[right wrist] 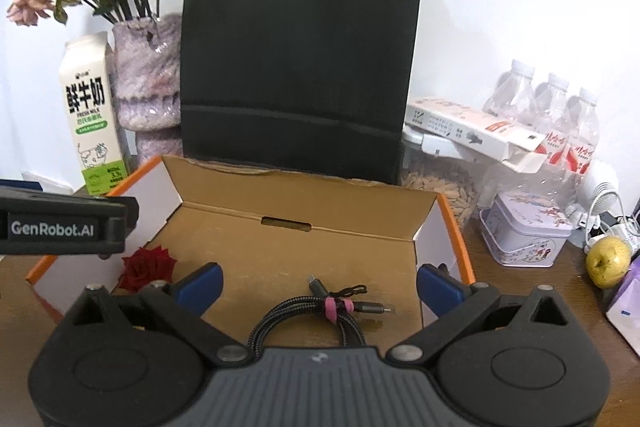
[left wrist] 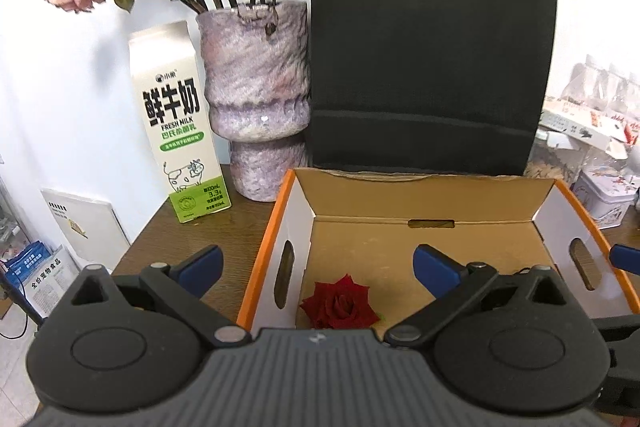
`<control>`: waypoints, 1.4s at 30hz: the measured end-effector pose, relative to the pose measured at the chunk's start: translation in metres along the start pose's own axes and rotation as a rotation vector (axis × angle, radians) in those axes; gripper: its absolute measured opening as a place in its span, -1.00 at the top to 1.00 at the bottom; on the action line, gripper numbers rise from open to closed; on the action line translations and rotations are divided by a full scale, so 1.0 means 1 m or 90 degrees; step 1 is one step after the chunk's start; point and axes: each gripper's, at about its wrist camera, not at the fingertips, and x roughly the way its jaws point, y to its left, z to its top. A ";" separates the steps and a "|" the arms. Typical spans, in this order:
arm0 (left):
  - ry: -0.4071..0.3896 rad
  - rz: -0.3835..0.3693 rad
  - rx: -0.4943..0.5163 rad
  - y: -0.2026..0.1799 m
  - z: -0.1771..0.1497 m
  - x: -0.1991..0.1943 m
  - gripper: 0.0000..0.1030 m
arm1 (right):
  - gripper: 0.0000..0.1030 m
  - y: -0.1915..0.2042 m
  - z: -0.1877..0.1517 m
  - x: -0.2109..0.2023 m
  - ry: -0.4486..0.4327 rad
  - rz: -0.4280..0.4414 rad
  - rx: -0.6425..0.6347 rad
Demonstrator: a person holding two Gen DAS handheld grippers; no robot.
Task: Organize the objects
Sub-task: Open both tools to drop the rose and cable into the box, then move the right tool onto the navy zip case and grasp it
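Note:
An open cardboard box with orange edges stands on the wooden table; it also shows in the right wrist view. A red rose head lies in its near left corner, also seen from the right wrist. A coiled black cable with a pink tie lies on the box floor near the front. My left gripper is open and empty above the box's left wall. My right gripper is open and empty just above the cable.
A black paper bag stands behind the box. A milk carton and a purple vase with dried flowers stand at the left. Water bottles, a tin, a seed jar and an apple crowd the right.

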 end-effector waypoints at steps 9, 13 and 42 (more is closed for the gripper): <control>-0.024 -0.002 -0.001 0.006 -0.003 -0.049 -1.00 | -1.00 -0.001 -0.001 -0.052 -0.028 0.002 0.009; -0.037 -0.002 -0.004 0.012 -0.008 -0.078 -1.00 | -1.00 0.000 -0.006 -0.081 -0.041 0.003 0.013; -0.119 -0.026 -0.005 0.047 -0.114 -0.249 -1.00 | -1.00 0.029 -0.104 -0.255 -0.094 0.023 -0.033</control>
